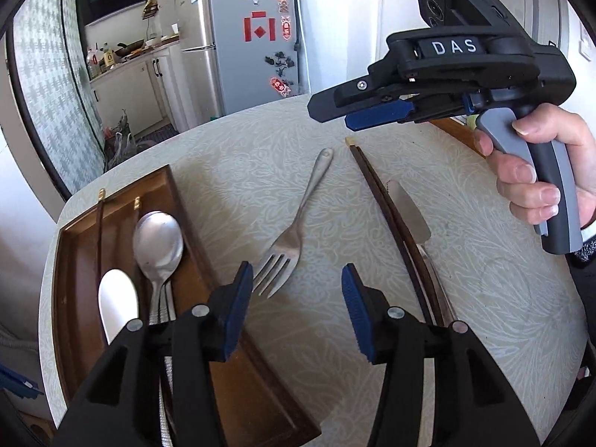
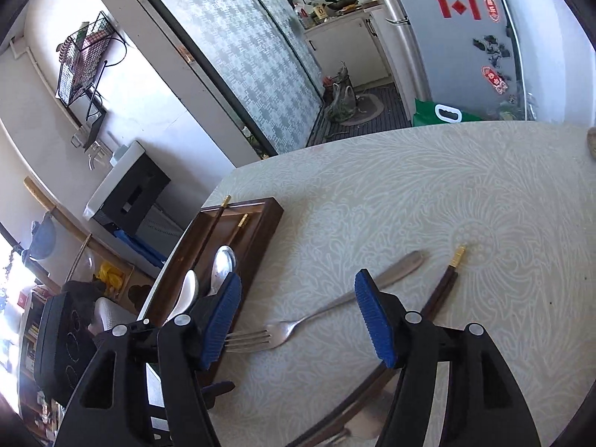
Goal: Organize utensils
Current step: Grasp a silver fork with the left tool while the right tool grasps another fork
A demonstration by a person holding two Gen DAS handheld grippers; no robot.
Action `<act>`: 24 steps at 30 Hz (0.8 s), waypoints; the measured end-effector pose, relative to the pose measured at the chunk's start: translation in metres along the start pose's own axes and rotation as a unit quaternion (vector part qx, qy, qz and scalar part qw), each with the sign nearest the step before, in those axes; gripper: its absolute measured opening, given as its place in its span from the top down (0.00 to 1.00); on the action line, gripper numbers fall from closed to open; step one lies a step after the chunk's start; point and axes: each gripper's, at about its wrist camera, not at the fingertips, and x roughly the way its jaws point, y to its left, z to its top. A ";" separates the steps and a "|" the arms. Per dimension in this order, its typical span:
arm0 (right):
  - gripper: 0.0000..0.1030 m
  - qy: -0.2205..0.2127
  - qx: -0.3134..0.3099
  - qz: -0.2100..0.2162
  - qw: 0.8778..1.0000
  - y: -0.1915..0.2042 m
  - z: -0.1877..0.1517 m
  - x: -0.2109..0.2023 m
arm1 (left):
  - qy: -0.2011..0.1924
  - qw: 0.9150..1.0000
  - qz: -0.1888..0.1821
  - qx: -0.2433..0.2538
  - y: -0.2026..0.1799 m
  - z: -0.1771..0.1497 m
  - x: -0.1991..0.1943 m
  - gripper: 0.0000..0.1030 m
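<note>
A steel fork point(image 1: 294, 238) lies on the patterned table point(image 1: 495, 298) just right of a brown wooden tray point(image 1: 223, 357). In the tray are a metal spoon point(image 1: 158, 240), a white spoon point(image 1: 117, 298) and a dark chopstick pair point(image 1: 100, 231). Another dark chopstick pair point(image 1: 391, 216) lies right of the fork, over a table knife point(image 1: 408, 208). My left gripper point(image 1: 296, 311) hovers open above the fork's tines, nothing between its pads. My right gripper point(image 1: 357, 111), held by a hand point(image 1: 532, 175), is open and empty; in its own view it point(image 2: 298, 320) hangs over the fork point(image 2: 327, 309).
The table's rounded far edge point(image 2: 335, 141) drops to the kitchen floor. Beyond it stand a silver fridge point(image 1: 242, 37), a patterned sliding door point(image 2: 242, 56) and a green bag point(image 2: 439, 111). The tray point(image 2: 260, 219) sits at the table's left edge.
</note>
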 end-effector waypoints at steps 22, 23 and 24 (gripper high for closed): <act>0.43 0.052 0.084 0.016 0.995 -0.041 -0.024 0.029 | 0.074 0.997 -0.007 -0.022 -0.002 0.004 0.042 0.72; 0.43 0.055 0.088 0.019 0.994 -0.040 -0.026 0.029 | 0.074 0.997 -0.010 -0.022 -0.005 0.003 0.040 0.72; 0.44 0.057 0.094 0.023 0.994 -0.040 -0.028 0.030 | 0.073 0.997 -0.011 -0.022 -0.006 0.002 0.040 0.72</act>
